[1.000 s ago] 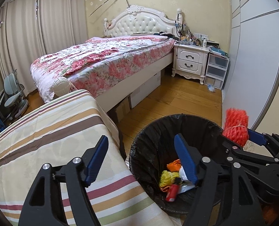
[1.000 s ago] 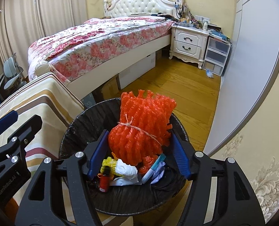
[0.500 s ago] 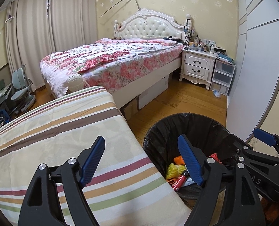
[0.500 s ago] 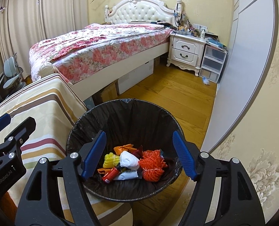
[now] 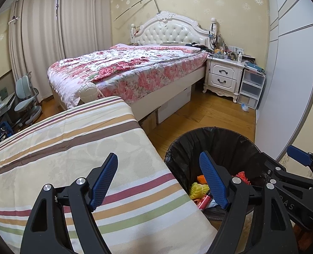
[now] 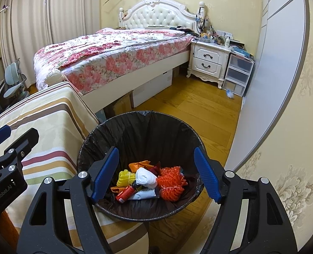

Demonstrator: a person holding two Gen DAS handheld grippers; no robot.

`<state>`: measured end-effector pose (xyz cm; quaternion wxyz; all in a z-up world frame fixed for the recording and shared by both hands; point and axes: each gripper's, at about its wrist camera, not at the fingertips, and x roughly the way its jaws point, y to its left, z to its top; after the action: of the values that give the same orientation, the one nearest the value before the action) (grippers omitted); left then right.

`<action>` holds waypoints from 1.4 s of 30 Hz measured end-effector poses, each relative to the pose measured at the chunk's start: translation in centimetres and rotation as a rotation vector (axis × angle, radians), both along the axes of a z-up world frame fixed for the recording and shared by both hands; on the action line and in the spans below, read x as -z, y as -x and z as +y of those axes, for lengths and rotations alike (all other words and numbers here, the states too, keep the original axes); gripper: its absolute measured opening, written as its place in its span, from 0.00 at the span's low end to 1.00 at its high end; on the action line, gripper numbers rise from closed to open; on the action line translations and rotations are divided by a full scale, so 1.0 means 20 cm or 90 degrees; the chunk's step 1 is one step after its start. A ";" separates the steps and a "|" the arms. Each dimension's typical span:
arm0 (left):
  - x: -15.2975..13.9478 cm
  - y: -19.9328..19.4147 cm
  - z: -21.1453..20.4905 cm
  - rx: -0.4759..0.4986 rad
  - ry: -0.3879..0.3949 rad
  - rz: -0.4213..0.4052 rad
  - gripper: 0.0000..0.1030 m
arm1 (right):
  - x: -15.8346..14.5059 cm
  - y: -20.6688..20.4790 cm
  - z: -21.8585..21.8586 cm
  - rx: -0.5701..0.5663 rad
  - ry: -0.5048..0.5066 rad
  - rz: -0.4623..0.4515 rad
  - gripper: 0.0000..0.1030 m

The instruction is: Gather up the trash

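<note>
A bin with a black liner (image 6: 143, 124) stands on the floor beside the striped table; it also shows in the left wrist view (image 5: 215, 139). Inside lie an orange net bundle (image 6: 171, 184), a yellow bundle (image 6: 125, 176), a white wad (image 6: 146, 176), a red can (image 6: 125, 193) and other scraps. My right gripper (image 6: 156, 172) is open and empty above the bin's near rim. My left gripper (image 5: 158, 180) is open and empty over the table's right edge, left of the bin.
The table wears a striped cloth (image 5: 61, 148). Behind stand a bed with a floral quilt (image 5: 131, 72), a white nightstand (image 5: 224, 78), plastic drawers (image 5: 251, 89) and a white wardrobe (image 5: 287, 84). Wooden floor (image 5: 209, 112) lies between them. Boxes sit under the bed.
My right gripper opened and let the orange net bundle drop into the bin, then rose a little. My left gripper drew back and up over the table.
</note>
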<state>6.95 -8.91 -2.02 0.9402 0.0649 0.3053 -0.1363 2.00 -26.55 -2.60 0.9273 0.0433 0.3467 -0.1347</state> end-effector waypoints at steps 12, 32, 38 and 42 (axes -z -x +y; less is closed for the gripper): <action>0.00 0.01 0.00 -0.001 0.001 -0.003 0.75 | 0.00 0.01 0.00 0.002 -0.002 -0.001 0.70; -0.01 0.02 0.00 -0.001 0.003 -0.004 0.75 | 0.00 0.01 0.00 0.002 -0.003 -0.002 0.70; -0.01 0.02 0.00 0.000 0.003 -0.004 0.75 | 0.00 0.01 -0.01 0.002 -0.003 -0.002 0.70; -0.01 0.02 0.00 0.000 0.004 -0.003 0.75 | 0.00 0.01 -0.01 0.002 -0.002 -0.003 0.70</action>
<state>6.54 -9.00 -1.81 0.9412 0.0618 0.3026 -0.1368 1.72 -26.65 -2.66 0.9276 0.0455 0.3449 -0.1359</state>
